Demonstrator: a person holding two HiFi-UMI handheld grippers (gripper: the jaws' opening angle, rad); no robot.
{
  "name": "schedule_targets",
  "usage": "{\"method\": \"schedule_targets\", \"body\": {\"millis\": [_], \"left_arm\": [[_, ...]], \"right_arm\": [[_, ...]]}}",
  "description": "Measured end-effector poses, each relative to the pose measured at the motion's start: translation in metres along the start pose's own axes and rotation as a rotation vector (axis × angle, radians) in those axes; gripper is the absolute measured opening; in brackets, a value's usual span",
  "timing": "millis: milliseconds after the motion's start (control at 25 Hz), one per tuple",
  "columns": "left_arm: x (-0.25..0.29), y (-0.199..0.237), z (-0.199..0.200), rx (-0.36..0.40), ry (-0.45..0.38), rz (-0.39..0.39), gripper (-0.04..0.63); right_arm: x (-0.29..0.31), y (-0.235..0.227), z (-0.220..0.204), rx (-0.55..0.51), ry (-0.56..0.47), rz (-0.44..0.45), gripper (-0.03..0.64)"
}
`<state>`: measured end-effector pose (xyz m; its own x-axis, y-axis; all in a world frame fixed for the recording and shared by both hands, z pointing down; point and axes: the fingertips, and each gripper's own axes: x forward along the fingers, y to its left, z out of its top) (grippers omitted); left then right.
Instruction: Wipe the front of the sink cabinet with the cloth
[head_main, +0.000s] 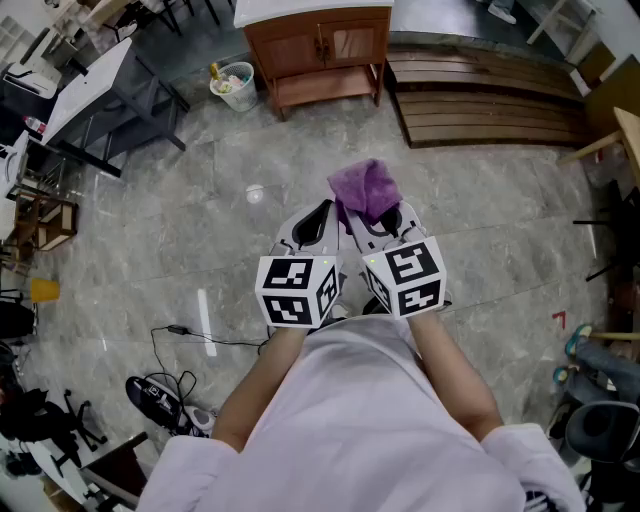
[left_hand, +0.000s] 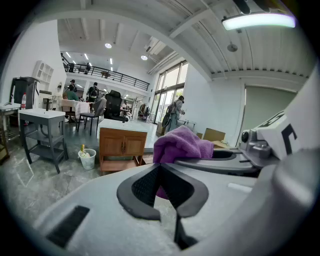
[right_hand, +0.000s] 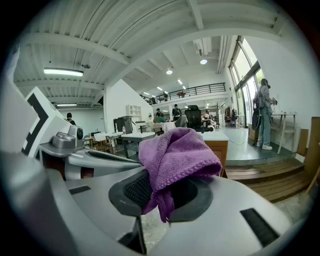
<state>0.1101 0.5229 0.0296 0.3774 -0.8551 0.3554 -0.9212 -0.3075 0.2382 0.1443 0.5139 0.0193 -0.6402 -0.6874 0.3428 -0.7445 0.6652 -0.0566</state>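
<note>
Head view first: the left gripper (head_main: 320, 215) and right gripper (head_main: 380, 218) are held side by side over the grey marbled floor (head_main: 150, 220). A crumpled purple terry cloth (head_main: 365, 188) sits at the right one's tip, and the brown wooden sink cabinet (head_main: 318, 50) is well apart up ahead, next to a small white waste bin (head_main: 233, 85). In the left gripper view its black jaws are pressed together on nothing, with the cloth just beside them. In the right gripper view the jaws are clamped on the cloth, which flops over the top.
</note>
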Motion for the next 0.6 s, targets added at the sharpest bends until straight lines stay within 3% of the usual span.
{"method": "schedule_targets", "body": {"millis": [600], "left_arm": [[0.003, 0.033, 0.0, -0.016, 0.003, -0.015, 0.005]], "right_arm": [[0.032, 0.014, 0.008, -0.034, 0.005, -0.01, 0.074]]}}
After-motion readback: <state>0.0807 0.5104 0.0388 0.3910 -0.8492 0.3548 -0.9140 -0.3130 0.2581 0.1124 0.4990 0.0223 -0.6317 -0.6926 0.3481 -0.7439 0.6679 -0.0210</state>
